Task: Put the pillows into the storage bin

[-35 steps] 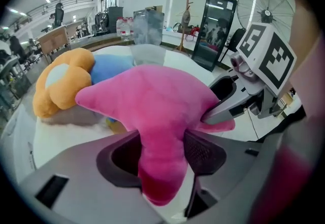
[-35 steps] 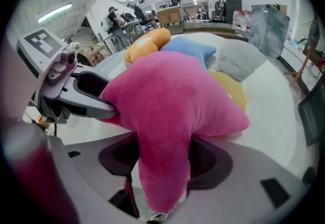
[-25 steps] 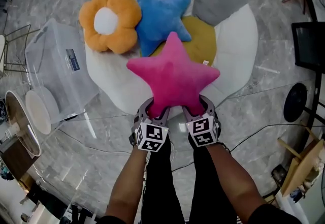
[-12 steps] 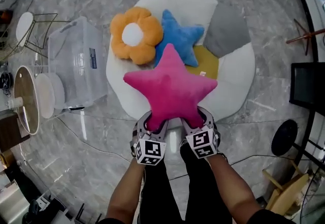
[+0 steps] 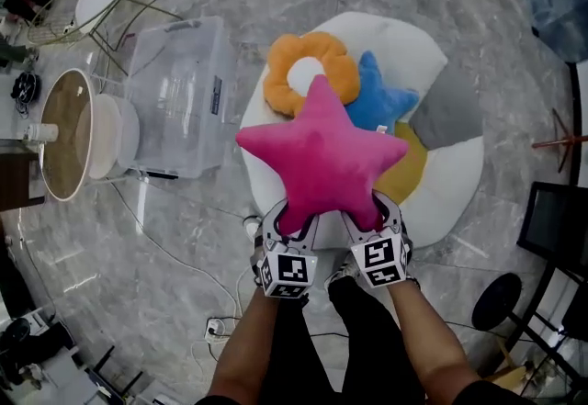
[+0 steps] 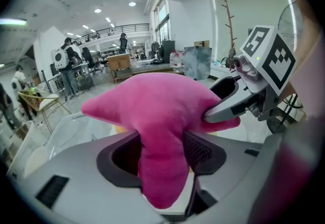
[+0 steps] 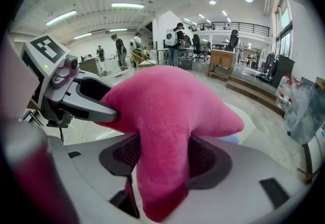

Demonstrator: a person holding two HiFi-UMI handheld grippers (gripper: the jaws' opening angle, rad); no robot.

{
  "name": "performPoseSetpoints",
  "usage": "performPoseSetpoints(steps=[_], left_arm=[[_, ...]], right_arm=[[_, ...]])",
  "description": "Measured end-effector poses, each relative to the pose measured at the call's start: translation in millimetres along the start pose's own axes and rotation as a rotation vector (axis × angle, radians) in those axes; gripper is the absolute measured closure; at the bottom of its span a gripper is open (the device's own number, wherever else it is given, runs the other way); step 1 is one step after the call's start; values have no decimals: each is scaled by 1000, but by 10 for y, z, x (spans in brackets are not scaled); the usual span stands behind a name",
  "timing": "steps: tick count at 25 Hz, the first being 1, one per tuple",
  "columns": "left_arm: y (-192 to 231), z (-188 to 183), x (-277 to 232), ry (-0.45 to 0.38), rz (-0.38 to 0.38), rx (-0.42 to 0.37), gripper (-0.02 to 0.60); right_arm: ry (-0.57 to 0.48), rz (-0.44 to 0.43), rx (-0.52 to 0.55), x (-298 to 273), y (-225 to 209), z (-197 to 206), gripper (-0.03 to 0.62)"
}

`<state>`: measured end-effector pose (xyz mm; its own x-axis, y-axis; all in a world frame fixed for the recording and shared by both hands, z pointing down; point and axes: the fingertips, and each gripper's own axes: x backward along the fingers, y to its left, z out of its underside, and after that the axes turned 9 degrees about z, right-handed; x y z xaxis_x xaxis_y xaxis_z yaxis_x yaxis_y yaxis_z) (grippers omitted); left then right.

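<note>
Now that the star (image 5: 322, 155), clamped by the left claw (image 5: 292, 219) and right claw (image 5: 369, 212), has been raised, the bin (image 5: 179, 95) can be reached.

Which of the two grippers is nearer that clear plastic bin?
Left. The left gripper grips the pink star on the side facing the bin; the right gripper grips farther away.

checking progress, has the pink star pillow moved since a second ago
Yes. Against the white cushion, the pink star pillow has come up and left, toward the clear bin.
</note>
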<state>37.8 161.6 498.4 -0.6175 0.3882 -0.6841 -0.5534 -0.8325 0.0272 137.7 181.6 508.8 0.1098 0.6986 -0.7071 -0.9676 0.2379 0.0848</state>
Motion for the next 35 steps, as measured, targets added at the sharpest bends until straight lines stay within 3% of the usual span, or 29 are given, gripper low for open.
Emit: performPoseSetpoints(steps=[10,17,25,35], left_arm=[[1577,365,610,-28,-118,104,322],[2615,761,942,-40,-153,187,326],[3657,1216,1210,-25,-203,253,326],[4574,1581,1241,-3,-213,248,314]], right_arm=[[-22,-80,111,-798,1111,-1183,306],[-18,-114,167,-1382,1923,-1815,306],[-20,-174,222,-2071,2745,-2376,304],[-8,-219,230,-2797,3330,-2777,299]])
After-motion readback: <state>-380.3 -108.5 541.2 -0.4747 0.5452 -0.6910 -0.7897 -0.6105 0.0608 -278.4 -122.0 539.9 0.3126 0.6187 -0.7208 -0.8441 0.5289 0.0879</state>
